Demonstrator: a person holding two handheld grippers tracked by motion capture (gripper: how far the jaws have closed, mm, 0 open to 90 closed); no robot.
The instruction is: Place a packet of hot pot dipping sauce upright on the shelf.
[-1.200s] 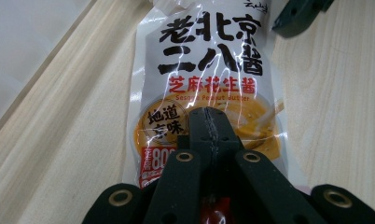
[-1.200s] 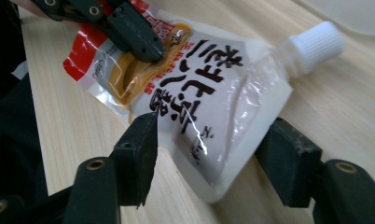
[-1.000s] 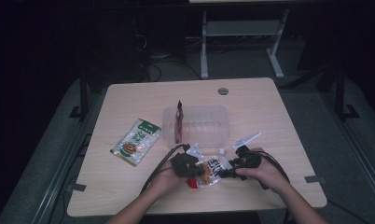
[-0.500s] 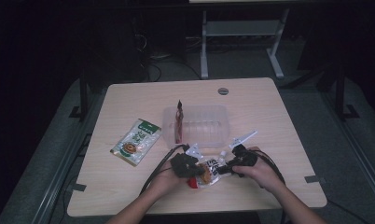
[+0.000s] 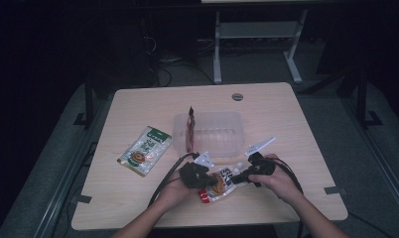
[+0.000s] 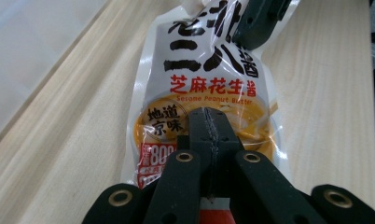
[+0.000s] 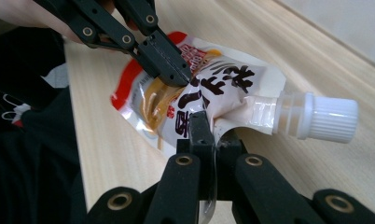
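Observation:
A white sauce pouch [image 5: 220,183] with black characters, an orange picture and a white screw cap [image 7: 332,119] lies near the table's front edge. My left gripper [image 5: 203,180] is shut on its red lower end [image 6: 209,126]. My right gripper [image 5: 238,177] is shut on the pouch's edge just below the spout [image 7: 209,130]. In the right gripper view the left gripper [image 7: 176,70] pinches the pouch [image 7: 195,98] from the far side. The left gripper view shows the pouch [image 6: 209,74] running away from the jaws, with the right gripper [image 6: 258,21] on its far end.
A clear plastic tub [image 5: 210,133] stands mid-table with a dark red packet [image 5: 190,131] upright against its left wall. A green and white snack packet [image 5: 145,150] lies to the left. A round grommet [image 5: 237,96] sits at the table's [image 5: 297,134] back.
Both hands have drawn slightly closer together over the pouch. The pouch stays held at both ends in the same spot.

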